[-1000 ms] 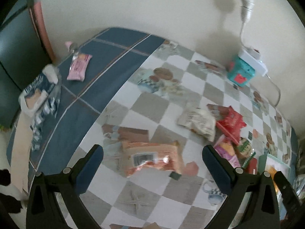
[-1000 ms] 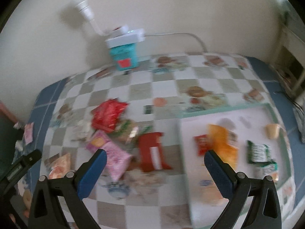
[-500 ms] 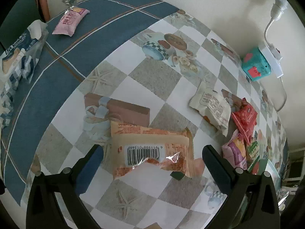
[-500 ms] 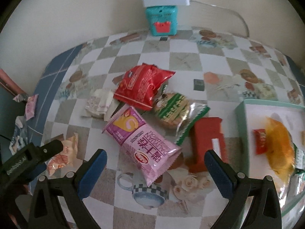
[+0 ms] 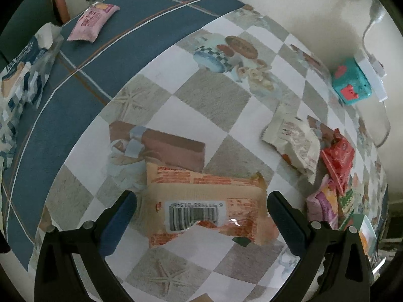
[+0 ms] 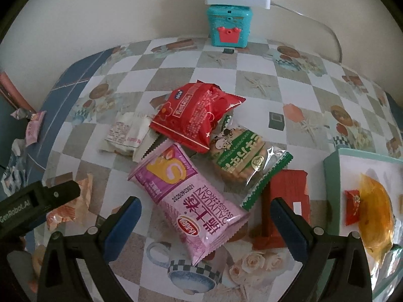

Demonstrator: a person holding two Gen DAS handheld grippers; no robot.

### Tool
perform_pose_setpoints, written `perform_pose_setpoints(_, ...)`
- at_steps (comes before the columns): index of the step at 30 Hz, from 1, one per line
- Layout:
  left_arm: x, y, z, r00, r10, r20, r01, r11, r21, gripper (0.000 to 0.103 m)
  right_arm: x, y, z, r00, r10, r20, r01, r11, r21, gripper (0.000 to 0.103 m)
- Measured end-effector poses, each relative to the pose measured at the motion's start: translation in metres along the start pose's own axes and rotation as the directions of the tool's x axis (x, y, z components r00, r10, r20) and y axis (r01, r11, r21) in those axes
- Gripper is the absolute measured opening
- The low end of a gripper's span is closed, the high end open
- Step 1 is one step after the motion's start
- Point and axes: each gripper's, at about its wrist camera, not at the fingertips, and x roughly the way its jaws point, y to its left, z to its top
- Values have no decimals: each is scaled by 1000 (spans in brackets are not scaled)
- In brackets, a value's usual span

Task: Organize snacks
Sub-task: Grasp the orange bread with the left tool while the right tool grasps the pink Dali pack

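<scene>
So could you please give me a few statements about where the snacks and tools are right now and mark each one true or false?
1. The left tool is open, with the orange packet between its fingers. True.
2. The right tool is shut on the pink Swiss roll packet. False: it is open and the packet lies on the table.
3. The red packet partly overlaps the green biscuit packet. True.
4. The teal box stands in the tray. False: it stands by the wall.
</scene>
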Motion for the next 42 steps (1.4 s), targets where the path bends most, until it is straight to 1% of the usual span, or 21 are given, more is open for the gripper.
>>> perform_pose_setpoints(4, 1, 3, -1, 1000, 3, -8, -3, 1000, -7, 103, 3, 7, -2, 997, 66, -34, -66, 998, -1, 103)
perform_pose_setpoints(7, -1, 5, 0, 1000, 4, -5, -4, 1000, -6, 103, 4, 12, -3, 994, 92, -55, -93, 996, -14, 103)
perform_pose_setpoints(10, -3, 5, 1, 1000, 7, 3, -7, 1000, -3, 103, 2, 15, -4, 993, 103, -49, -104, 994, -19, 103)
perform_pose_setpoints(14, -5, 3, -1, 1000, -2, 5, 2, 1000, 17, 103, 4, 15, -5, 998, 60, -36, -61, 998, -30, 100)
perform_pose_setpoints(16, -7, -1, -4, 1000, -10, 3, 10, 999, 31, 103, 5, 14, -5, 999, 38, -29, -39, 998, -45, 96)
perform_pose_setpoints(20, -5, -11, -5, 1000, -19, -1, 19, 998, 59, 103, 7, 14, -4, 1000, 1, -4, -1, 997, -72, 91)
perform_pose_setpoints(23, -2, -16, -6, 1000, -3, -6, 4, 997, 77, 103, 10, 10, -4, 1000, -2, -3, 2, 998, -65, 88)
perform_pose_setpoints(25, 1, -19, -7, 1000, 6, -12, -5, 996, 85, 103, 12, 9, -4, 1000, -5, -5, 5, 998, -65, 82)
perform_pose_setpoints(26, 2, -19, -7, 1000, 8, -15, -7, 996, 85, 103, 13, 10, -4, 1000, -5, -5, 5, 998, -66, 82)
perform_pose_setpoints(32, 6, -18, -7, 1000, 11, -25, -9, 998, 65, 103, 13, 13, -7, 1000, -13, -3, 12, 996, -85, 71)
perform_pose_setpoints(34, 5, -13, -6, 1000, 9, -22, -8, 998, 62, 101, 13, 13, -7, 1000, -14, -1, 14, 996, -83, 66)
perform_pose_setpoints(40, 0, -4, -7, 1000, 0, -12, 1, 999, 50, 97, 13, 14, -8, 1000, -18, 0, 18, 996, -88, 64)
perform_pose_setpoints(42, -2, -2, -8, 1000, -5, -10, 6, 999, 47, 93, 12, 14, -9, 1000, -21, 0, 21, 995, -94, 63)
